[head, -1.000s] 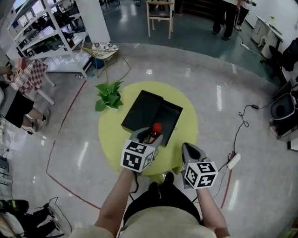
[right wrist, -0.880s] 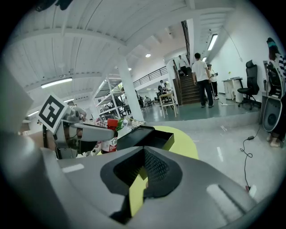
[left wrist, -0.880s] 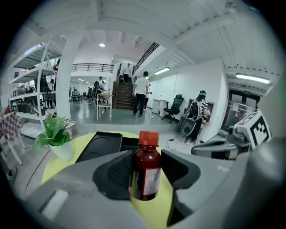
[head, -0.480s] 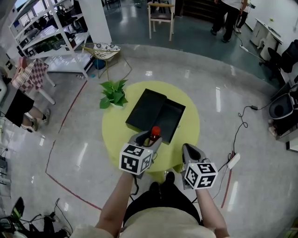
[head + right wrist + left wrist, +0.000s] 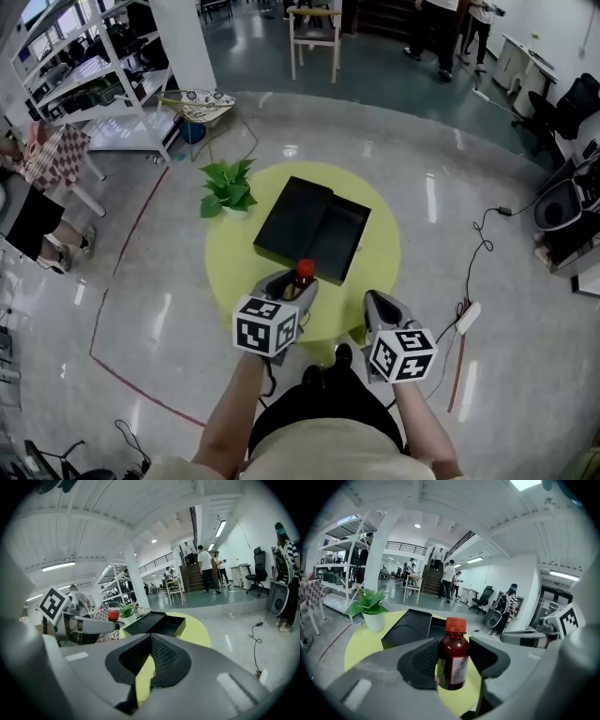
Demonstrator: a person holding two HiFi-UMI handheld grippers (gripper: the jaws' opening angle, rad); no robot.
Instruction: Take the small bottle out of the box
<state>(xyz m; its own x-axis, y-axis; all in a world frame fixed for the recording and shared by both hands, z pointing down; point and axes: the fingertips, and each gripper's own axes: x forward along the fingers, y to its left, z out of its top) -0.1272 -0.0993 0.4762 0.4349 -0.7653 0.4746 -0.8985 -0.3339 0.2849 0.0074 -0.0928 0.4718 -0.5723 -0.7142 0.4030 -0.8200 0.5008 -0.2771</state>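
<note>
Two jaws of the left gripper [image 5: 451, 663] clamp the small bottle [image 5: 454, 646] by its dark body; it is out of the box [image 5: 339, 234], just by the near edge, over the yellow table [image 5: 377, 267]; whether its base touches is unclear; the head view shows only the red cap, the left gripper view a blurred label; the right gripper [image 5: 149, 644] is closed, empty.

Glossy grey floor [image 5: 525, 169], white shelving [image 5: 94, 75], wooden chair [image 5: 314, 33]

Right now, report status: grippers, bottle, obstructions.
Left gripper shut on bottle. Right gripper shut, empty. Bottle out of box, over table. Nothing blocking it.
</note>
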